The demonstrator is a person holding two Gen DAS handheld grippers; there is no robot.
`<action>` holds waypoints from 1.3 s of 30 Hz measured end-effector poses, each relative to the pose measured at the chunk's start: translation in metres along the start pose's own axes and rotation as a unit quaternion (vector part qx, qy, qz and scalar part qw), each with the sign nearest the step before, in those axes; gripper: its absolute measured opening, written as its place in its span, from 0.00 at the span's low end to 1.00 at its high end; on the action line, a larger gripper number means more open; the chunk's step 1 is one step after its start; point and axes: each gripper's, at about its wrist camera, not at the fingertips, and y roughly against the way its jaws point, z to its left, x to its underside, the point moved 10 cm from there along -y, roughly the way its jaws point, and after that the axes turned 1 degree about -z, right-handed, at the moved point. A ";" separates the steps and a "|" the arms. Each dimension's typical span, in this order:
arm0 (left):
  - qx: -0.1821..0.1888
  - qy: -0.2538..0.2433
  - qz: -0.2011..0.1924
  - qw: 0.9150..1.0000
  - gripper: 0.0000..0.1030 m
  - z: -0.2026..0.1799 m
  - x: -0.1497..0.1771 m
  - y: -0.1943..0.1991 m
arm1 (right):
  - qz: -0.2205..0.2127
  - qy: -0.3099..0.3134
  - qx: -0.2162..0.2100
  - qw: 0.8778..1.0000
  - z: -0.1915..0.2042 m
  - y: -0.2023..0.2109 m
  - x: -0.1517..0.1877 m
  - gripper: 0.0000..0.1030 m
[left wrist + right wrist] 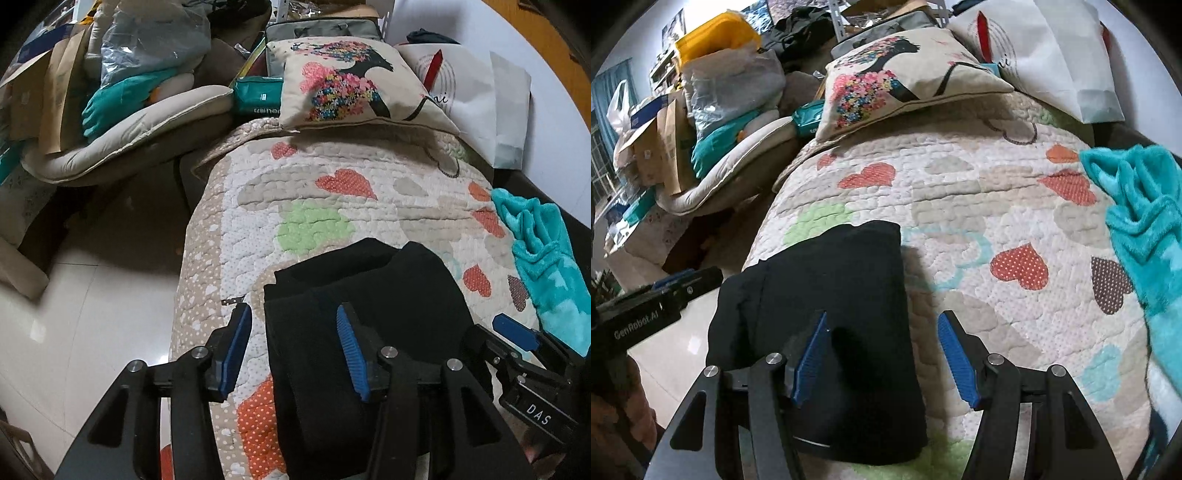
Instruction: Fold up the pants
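Note:
Black pants [369, 295] lie folded in a compact stack on the heart-patterned quilt [295, 192]; they also show in the right wrist view [831, 280]. My left gripper [293, 321] is open and empty, straddling the pants' left edge: one blue pad over the quilt, the other over the fabric. My right gripper [882, 325] is open and empty, straddling the pants' right edge above the quilt [960, 184]. The right gripper shows at the right of the left wrist view [517, 332]; the left gripper shows at the left of the right wrist view [665, 291].
A crumpled teal fleece [543, 258] [1145, 221] lies on the quilt's right side. A printed pillow [347, 81] [897, 77] and white bag [480, 92] sit at the far end. A cluttered cushioned chair [110, 122] stands left, with tile floor [92, 314] below.

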 end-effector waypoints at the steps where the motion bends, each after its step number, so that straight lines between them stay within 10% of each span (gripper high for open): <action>1: 0.001 0.000 0.003 1.000 0.46 -0.001 0.001 -0.001 | 0.001 -0.002 0.000 1.000 -0.001 -0.001 0.001 0.64; 39: 0.019 0.023 0.049 0.998 0.46 0.002 0.016 -0.012 | 0.004 -0.006 0.000 1.000 -0.006 -0.005 0.004 0.67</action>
